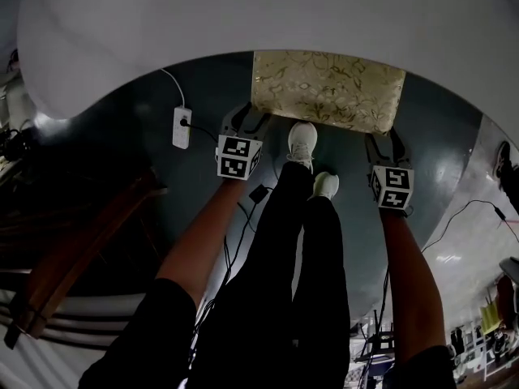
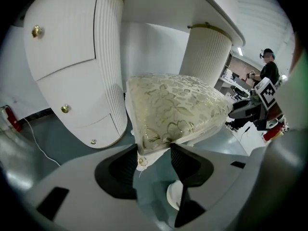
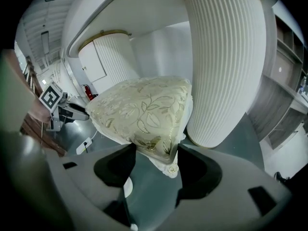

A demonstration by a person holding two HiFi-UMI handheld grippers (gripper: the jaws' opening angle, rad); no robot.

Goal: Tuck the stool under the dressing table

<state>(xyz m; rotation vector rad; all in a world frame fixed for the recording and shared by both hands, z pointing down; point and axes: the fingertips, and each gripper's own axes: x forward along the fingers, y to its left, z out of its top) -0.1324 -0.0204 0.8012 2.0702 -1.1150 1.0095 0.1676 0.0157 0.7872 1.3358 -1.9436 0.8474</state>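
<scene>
While the left gripper (image 1: 243,126) pinches one stool (image 1: 328,90) corner, the right gripper (image 1: 381,146) pinches the other. It's sitting partly under the dressing table (image 1: 243,14).

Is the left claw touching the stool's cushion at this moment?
Touching. The left gripper view shows the left claw with both jaws pressed onto a cushioned corner of the stool.
</scene>
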